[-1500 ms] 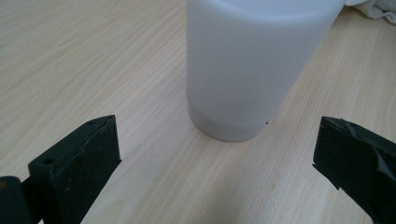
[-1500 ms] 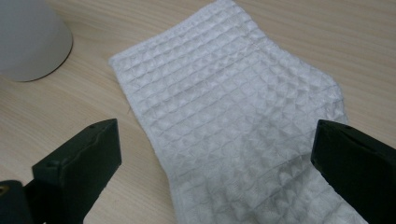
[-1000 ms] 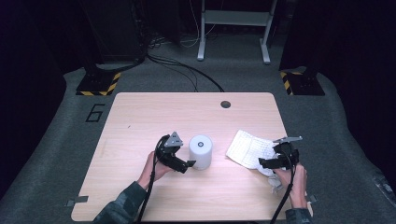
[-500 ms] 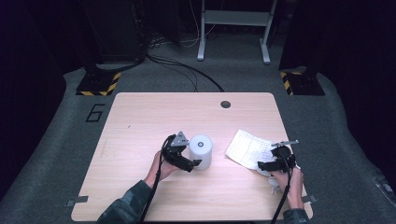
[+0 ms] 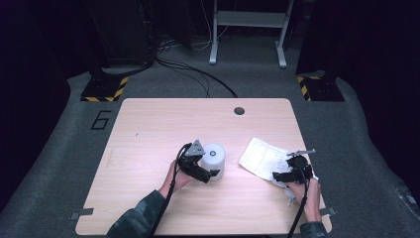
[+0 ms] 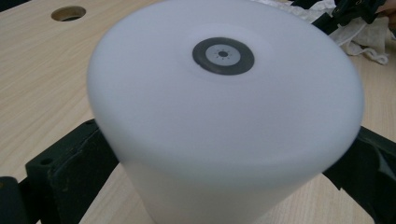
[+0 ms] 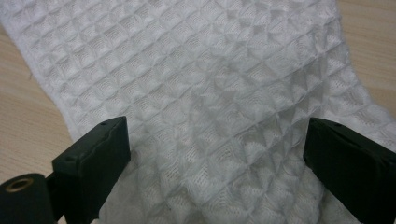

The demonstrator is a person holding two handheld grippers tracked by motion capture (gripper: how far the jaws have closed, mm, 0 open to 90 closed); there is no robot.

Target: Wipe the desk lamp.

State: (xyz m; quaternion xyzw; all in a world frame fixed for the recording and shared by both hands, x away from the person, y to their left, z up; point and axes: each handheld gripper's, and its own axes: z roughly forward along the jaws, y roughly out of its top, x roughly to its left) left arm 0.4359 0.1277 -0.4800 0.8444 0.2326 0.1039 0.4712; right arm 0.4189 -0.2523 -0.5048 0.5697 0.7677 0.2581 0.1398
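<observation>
A white cylinder (image 5: 214,154) with a dark round disc on its top stands upright near the middle of the wooden table (image 5: 148,129). My left gripper (image 5: 205,171) is at its near left side. In the left gripper view the cylinder (image 6: 224,116) is blurred and sits between the open jaws of the left gripper (image 6: 219,158), which stand close on either side. A white waffle-weave cloth (image 5: 260,157) lies at the right. My right gripper (image 5: 278,174) hangs over its near edge. Its jaws have just been closing slightly and remain wide open above the cloth (image 7: 201,70), as the right gripper (image 7: 217,154) view shows.
A round cable hole (image 5: 239,110) lies at the table's far side. A bunched part of the cloth (image 5: 292,193) lies beneath the right hand. Beyond the table are floor cables, a metal stand (image 5: 247,20) and two bases with yellow-black stripes (image 5: 104,91).
My left gripper has moved right and down toward the cylinder until its jaws stand around it. The cylinder has stayed in place. The right gripper has hardly shifted over the cloth.
</observation>
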